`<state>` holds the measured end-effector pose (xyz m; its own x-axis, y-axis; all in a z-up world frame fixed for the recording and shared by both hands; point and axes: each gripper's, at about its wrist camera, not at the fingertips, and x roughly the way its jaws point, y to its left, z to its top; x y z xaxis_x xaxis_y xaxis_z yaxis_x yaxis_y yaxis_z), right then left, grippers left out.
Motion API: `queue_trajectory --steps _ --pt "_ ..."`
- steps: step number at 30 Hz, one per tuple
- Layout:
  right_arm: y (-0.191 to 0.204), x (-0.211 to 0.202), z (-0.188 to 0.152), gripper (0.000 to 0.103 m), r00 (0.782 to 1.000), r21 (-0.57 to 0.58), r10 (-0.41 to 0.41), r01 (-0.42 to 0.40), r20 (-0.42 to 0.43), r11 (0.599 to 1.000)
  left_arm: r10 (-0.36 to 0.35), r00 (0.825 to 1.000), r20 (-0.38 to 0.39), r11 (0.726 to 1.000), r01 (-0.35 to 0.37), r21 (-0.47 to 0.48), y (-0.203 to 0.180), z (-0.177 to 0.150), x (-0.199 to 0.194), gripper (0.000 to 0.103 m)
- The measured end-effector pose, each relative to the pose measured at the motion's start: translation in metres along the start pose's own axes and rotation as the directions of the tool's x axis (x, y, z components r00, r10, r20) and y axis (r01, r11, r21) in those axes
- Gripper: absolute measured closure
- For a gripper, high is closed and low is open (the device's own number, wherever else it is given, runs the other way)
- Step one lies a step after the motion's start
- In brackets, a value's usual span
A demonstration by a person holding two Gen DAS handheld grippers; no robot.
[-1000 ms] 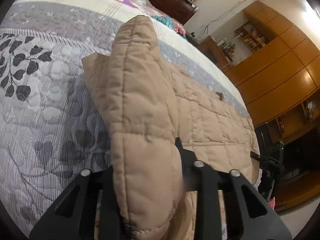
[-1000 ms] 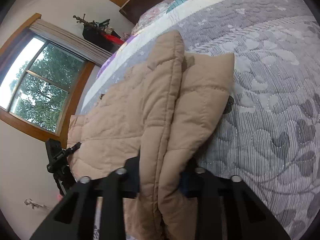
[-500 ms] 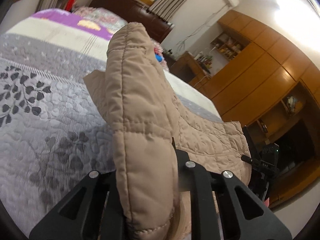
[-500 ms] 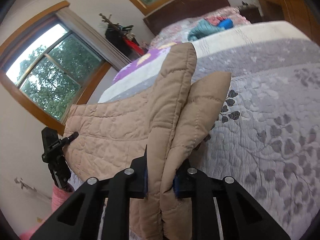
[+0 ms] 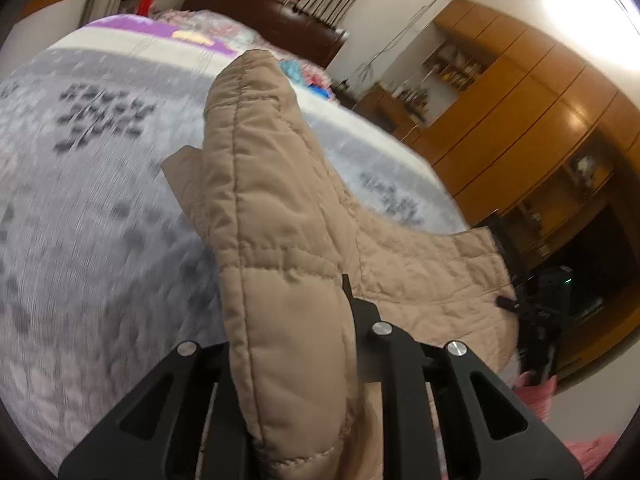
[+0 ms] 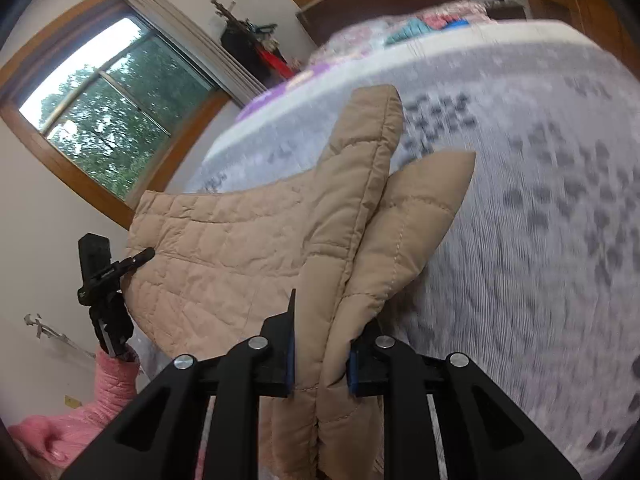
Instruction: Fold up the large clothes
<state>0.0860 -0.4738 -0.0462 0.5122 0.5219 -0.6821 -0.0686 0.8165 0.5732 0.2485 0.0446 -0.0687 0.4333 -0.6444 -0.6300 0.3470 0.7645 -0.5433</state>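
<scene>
A tan quilted jacket (image 5: 280, 208) hangs stretched between my two grippers above a grey leaf-patterned bedspread (image 5: 88, 200). My left gripper (image 5: 292, 344) is shut on a thick fold of the jacket, which stands up between the fingers. My right gripper (image 6: 320, 360) is shut on another doubled edge of the same jacket (image 6: 248, 256). The left gripper shows in the right wrist view (image 6: 104, 276) at the jacket's far corner. The right gripper shows in the left wrist view (image 5: 524, 308) at the opposite corner.
The bed (image 6: 540, 200) fills the space ahead, with a dark headboard (image 5: 264, 12) and bright pillows at its far end. Wooden wardrobes (image 5: 520, 120) stand on one side, a window (image 6: 100, 120) on the other. Pink cloth (image 6: 80, 420) lies low beside the bed.
Both grippers have lifted the jacket higher off the bedspread and pulled back; more of the room shows and the bed is motion-blurred. Both grips are unchanged.
</scene>
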Motion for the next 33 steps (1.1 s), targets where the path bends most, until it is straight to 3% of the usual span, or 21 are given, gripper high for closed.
queue_trajectory --steps 5,9,16,18,21,25,28,33 --pt "-0.03 0.025 -0.015 0.081 0.999 0.068 -0.028 0.031 -0.033 0.997 0.057 0.997 -0.047 0.995 -0.06 -0.077 0.039 -0.027 0.023 0.081" --pt "-0.051 0.045 -0.025 0.076 0.999 0.117 -0.026 0.031 -0.043 0.993 0.076 0.995 -0.07 0.991 -0.083 -0.104 0.063 -0.038 0.042 0.068" --pt "-0.067 0.054 -0.039 0.071 1.0 0.162 0.026 -0.023 -0.014 0.987 0.11 0.992 -0.065 0.991 -0.115 -0.074 0.06 -0.042 0.045 0.063" --pt "-0.066 0.049 -0.041 0.062 1.0 0.16 -0.004 0.007 -0.017 0.987 0.123 0.99 -0.068 0.988 -0.128 -0.084 0.057 -0.041 0.04 0.061" --pt "-0.057 0.038 -0.04 0.058 0.997 0.129 -0.078 0.079 -0.009 0.988 0.162 0.985 -0.059 0.979 -0.168 -0.113 0.048 -0.039 0.022 0.061" --pt "-0.036 0.008 -0.043 0.058 0.977 0.074 -0.215 0.214 0.011 0.974 0.294 0.955 -0.03 0.953 -0.295 -0.073 0.023 -0.04 -0.006 0.063" --pt "-0.012 -0.013 -0.042 0.058 0.944 0.007 -0.324 0.324 0.055 0.946 0.401 0.916 0.018 0.916 -0.401 -0.013 -0.006 -0.043 -0.025 0.063" --pt "0.023 -0.021 -0.042 0.058 0.938 -0.054 -0.338 0.343 0.078 0.938 0.456 0.885 0.095 0.887 -0.46 0.034 -0.044 -0.049 -0.046 0.063"
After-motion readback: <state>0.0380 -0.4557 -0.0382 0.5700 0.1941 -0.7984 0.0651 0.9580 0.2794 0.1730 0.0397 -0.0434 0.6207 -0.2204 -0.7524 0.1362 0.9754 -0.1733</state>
